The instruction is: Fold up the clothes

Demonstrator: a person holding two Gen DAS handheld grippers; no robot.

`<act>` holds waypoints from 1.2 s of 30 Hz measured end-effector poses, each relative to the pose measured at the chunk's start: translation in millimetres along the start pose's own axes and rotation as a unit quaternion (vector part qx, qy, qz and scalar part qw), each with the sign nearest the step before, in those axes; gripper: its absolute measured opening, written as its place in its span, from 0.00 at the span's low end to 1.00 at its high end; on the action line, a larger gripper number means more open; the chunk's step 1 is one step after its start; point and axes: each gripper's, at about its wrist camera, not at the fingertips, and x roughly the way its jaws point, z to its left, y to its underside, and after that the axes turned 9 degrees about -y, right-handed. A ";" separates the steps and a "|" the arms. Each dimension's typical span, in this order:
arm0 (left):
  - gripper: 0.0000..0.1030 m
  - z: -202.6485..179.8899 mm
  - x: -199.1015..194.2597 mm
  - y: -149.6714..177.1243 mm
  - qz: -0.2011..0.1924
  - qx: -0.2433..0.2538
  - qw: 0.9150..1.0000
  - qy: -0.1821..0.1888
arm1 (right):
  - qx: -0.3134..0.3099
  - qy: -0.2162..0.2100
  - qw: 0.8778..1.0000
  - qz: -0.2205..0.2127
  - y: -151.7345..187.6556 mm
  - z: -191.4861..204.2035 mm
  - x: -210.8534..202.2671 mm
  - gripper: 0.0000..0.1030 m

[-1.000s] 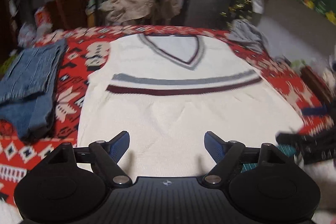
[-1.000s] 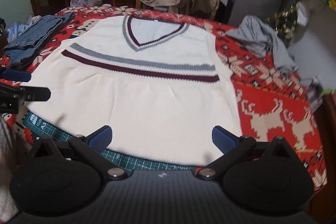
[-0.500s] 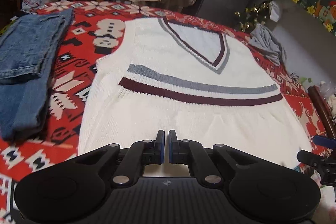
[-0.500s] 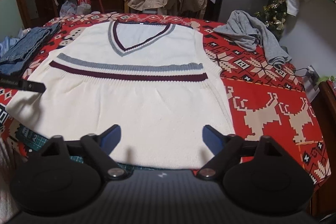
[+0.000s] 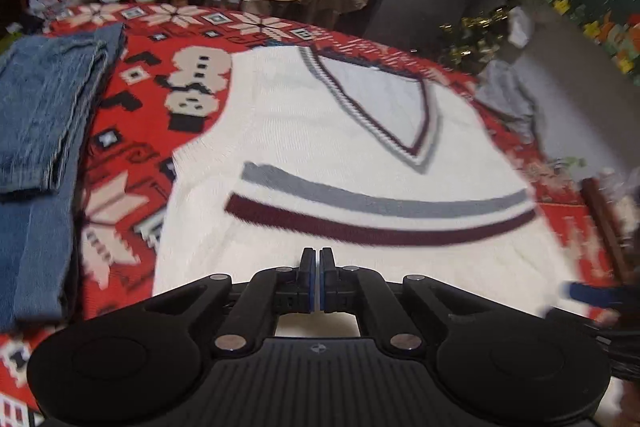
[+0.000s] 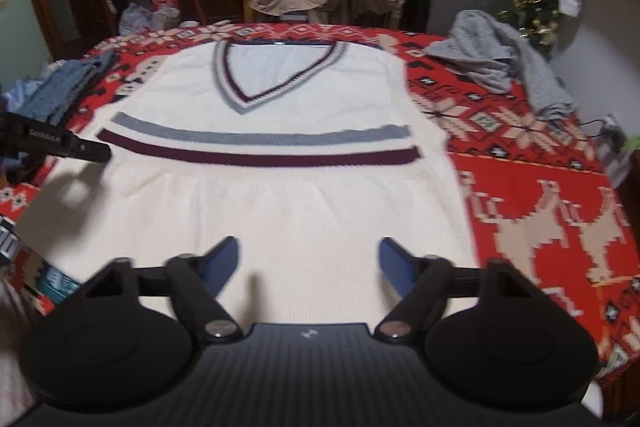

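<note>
One cream vest [image 6: 280, 187] flat on red patterned cloth [image 6: 540, 219], one jeans pile [image 5: 44, 131] at nine o'clock, one grey garment [image 6: 504, 63] at two o'clock, left gripper [image 5: 319, 279] pressed together with nothing visible between, right gripper [image 6: 310, 259] apart, just been closing, empty, cluttered room.

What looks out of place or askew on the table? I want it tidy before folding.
The cream V-neck vest lies flat and smooth, nothing askew. The one untidy item is the grey garment, crumpled in a heap at the cloth's far right corner. The jeans lie folded to the left.

"GenRobot.AI" in white on the left gripper [image 6: 60, 143] side
</note>
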 end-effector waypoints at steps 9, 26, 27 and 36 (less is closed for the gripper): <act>0.02 37.4 -32.3 51.3 0.016 -0.146 0.989 -0.009 | -0.077 -0.111 0.991 0.021 -17.8 67.9 44.9 0.22; 0.02 76.6 -44.3 90.6 -0.011 -0.318 0.948 -0.024 | -0.133 -0.370 0.913 0.109 -61.1 150.2 129.6 0.04; 0.02 76.2 -44.5 90.6 -0.013 -0.317 0.948 -0.026 | -0.139 -0.366 0.913 0.112 -63.0 151.6 135.3 0.04; 0.02 83.7 -45.6 90.7 -0.015 -0.335 0.942 -0.027 | -0.085 -0.333 0.934 0.099 -102.1 125.1 177.7 0.00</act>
